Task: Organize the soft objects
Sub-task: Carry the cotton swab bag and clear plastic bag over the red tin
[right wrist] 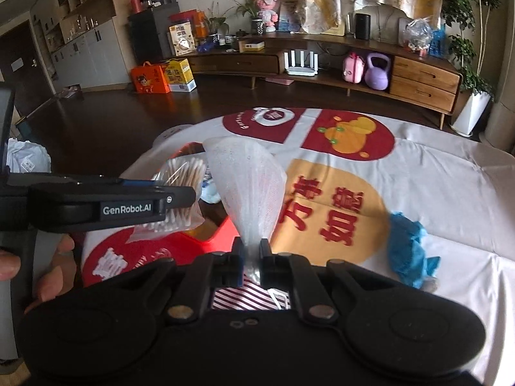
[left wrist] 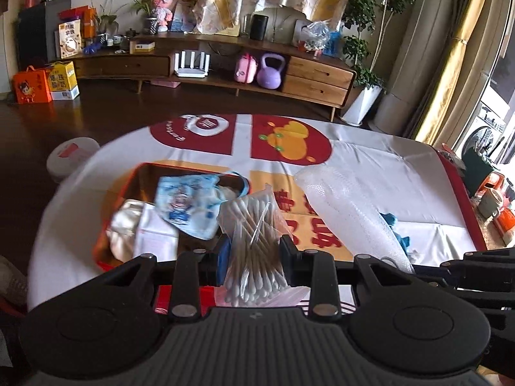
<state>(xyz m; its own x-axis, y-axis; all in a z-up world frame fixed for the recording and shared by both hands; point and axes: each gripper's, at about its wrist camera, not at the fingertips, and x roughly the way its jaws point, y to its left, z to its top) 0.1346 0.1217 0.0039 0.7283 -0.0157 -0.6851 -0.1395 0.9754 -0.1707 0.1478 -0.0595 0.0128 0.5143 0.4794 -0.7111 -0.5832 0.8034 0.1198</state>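
Observation:
My left gripper (left wrist: 256,247) is shut on a clear bag of cotton swabs (left wrist: 254,225) and holds it over the near right edge of the red tin box (left wrist: 106,241). The box holds a blue printed face mask (left wrist: 190,206) and white packets (left wrist: 141,228). My right gripper (right wrist: 252,251) is shut on a white foam wrap sheet (right wrist: 248,186), which fans upward; it also shows in the left wrist view (left wrist: 351,212). The left gripper (right wrist: 180,197) with the swab bag (right wrist: 183,173) is at the left of the right wrist view. A blue soft item (right wrist: 408,251) lies on the cloth to the right.
The table carries a white cloth with red and orange prints (right wrist: 338,189). A white round object (left wrist: 69,157) sits on the dark floor beyond the table's left edge. A wooden TV cabinet (left wrist: 225,64) stands along the far wall.

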